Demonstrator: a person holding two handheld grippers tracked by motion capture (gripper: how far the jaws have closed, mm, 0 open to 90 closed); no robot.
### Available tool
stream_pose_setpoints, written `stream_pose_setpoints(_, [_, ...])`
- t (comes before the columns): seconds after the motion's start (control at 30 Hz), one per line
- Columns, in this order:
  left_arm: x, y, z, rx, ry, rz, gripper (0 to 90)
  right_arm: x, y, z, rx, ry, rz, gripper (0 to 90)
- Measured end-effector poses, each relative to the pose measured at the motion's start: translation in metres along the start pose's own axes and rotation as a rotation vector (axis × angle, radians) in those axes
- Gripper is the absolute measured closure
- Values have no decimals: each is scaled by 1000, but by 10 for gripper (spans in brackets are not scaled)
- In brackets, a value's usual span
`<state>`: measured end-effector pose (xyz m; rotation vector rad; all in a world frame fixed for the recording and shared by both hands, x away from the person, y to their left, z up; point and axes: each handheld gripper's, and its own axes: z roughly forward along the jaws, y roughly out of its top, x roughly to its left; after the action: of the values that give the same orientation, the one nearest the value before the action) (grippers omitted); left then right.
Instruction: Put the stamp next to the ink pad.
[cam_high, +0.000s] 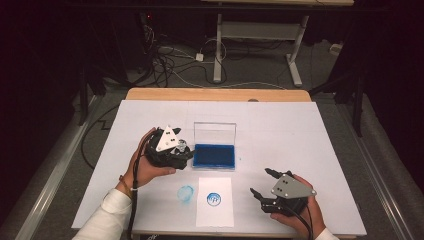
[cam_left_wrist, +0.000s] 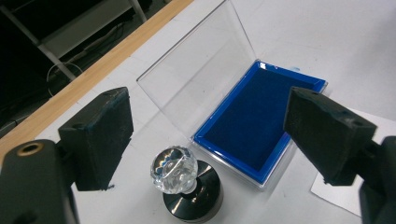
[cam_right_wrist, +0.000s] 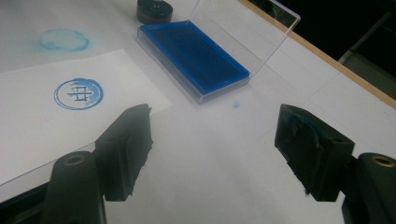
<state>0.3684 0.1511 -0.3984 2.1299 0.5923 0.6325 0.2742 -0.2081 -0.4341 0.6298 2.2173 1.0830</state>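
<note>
Two grippers, ink pad (cam_left_wrist: 252, 126) w/ lid up beside stamp (cam_left_wrist: 184, 186), stamped paper (cam_high: 215, 200) nearby, left gripper (cam_left_wrist: 205, 135) jaws apart over stamp, not touching, right gripper (cam_right_wrist: 215, 154) apart, empty.

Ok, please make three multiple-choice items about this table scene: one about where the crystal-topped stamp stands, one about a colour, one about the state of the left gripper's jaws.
1. Where does the stamp stand?
A. On the table beside the ink pad
B. On the printed paper
C. Inside the ink pad box

2. What colour is the round print on the paper sheet?
A. Red
B. Blue
C. Black

3. How do the jaws of the left gripper stand?
A. Clamped on the stamp's knob
B. Shut with nothing between them
C. Open, apart from the stamp

Answers:
1 A: the left gripper view shows its black base on the white table surface, next to the blue pad's edge.
2 B: the right gripper view shows a blue ring with a sign inside.
3 C: both pads stand wide to either side, touching nothing.
</note>
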Motion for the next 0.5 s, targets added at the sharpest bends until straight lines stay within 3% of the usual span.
stream_pose_setpoints(0.5, [-14,1,-14,-42,3,44,154,-2,1,-3,-15,-6,9,276])
